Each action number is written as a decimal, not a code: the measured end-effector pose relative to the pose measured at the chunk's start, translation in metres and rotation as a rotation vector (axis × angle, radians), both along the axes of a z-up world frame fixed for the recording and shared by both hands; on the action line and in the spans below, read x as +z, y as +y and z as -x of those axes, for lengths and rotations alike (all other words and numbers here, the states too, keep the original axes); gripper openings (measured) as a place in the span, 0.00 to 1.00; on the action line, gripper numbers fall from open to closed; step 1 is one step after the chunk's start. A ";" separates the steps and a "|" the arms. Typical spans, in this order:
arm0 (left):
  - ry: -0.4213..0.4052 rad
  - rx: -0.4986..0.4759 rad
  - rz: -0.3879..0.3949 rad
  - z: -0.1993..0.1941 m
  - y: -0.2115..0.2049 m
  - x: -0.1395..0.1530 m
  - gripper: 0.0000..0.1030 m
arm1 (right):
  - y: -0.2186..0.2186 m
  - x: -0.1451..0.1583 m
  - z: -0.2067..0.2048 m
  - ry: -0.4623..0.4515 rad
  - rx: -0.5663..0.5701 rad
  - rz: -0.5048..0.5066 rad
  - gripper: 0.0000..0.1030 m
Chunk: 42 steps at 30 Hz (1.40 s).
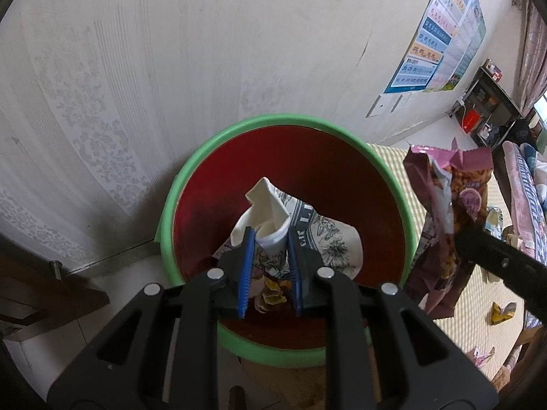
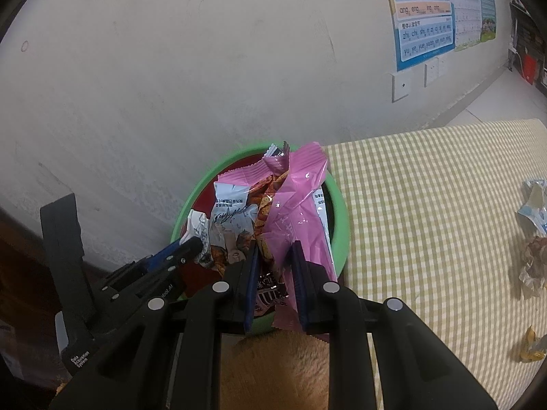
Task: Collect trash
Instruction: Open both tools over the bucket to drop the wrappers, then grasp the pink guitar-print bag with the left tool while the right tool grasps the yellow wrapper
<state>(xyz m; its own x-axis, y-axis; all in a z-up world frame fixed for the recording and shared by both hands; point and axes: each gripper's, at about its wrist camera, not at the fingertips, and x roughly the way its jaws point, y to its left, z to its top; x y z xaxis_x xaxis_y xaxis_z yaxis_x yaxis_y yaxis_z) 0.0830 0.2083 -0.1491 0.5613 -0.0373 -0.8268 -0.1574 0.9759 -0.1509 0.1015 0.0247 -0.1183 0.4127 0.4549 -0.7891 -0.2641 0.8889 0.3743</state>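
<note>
Wrappers (image 2: 294, 205) gripped over bin (image 1: 239, 126), rim clear.

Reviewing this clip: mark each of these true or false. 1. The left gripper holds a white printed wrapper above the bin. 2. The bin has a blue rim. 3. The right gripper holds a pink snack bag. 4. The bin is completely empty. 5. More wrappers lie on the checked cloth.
1. True: the left gripper is shut on the white printed wrapper, over the bin.
2. False: its rim is green, its inside red.
3. True: the right gripper is shut on the pink snack bag.
4. False: small yellow scraps lie at the bottom.
5. True: wrappers rest on the checked cloth.
</note>
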 end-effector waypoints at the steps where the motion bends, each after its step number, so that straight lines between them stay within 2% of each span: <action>1: 0.000 0.002 -0.001 0.000 0.000 0.000 0.18 | 0.001 0.000 -0.001 0.000 -0.001 -0.002 0.18; 11: 0.011 0.014 0.000 -0.003 0.003 -0.005 0.18 | 0.002 -0.002 -0.013 0.026 -0.002 -0.058 0.21; 13: 0.010 0.018 0.004 -0.003 0.004 -0.005 0.25 | 0.000 -0.003 -0.014 0.033 -0.011 -0.069 0.21; 14: 0.008 0.021 0.007 -0.003 0.005 -0.004 0.38 | -0.001 -0.005 -0.015 0.039 -0.012 -0.070 0.23; 15: 0.004 0.023 0.010 -0.003 0.004 -0.004 0.47 | -0.001 -0.006 -0.015 0.044 -0.014 -0.072 0.24; 17: 0.001 0.028 0.012 -0.003 0.004 -0.003 0.51 | -0.002 -0.007 -0.016 0.048 -0.017 -0.081 0.37; 18: 0.002 0.028 0.012 -0.003 0.004 -0.003 0.54 | -0.002 -0.007 -0.016 0.048 -0.018 -0.086 0.39; 24: -0.009 0.023 -0.002 0.000 0.003 0.005 0.54 | -0.007 0.000 -0.010 0.045 -0.012 -0.104 0.40; 30: -0.041 -0.012 -0.013 0.008 -0.013 0.022 0.54 | -0.033 0.011 0.010 0.052 -0.025 -0.109 0.40; 33: -0.059 -0.052 0.002 0.014 -0.030 0.031 0.54 | -0.054 0.016 0.027 0.052 -0.043 -0.098 0.40; 37: -0.069 -0.131 0.032 0.023 -0.061 0.038 0.54 | -0.091 0.030 0.052 0.003 -0.079 -0.037 0.40; 42: -0.078 -0.261 0.047 0.037 -0.113 0.047 0.54 | -0.162 0.038 0.076 -0.005 -0.213 -0.010 0.41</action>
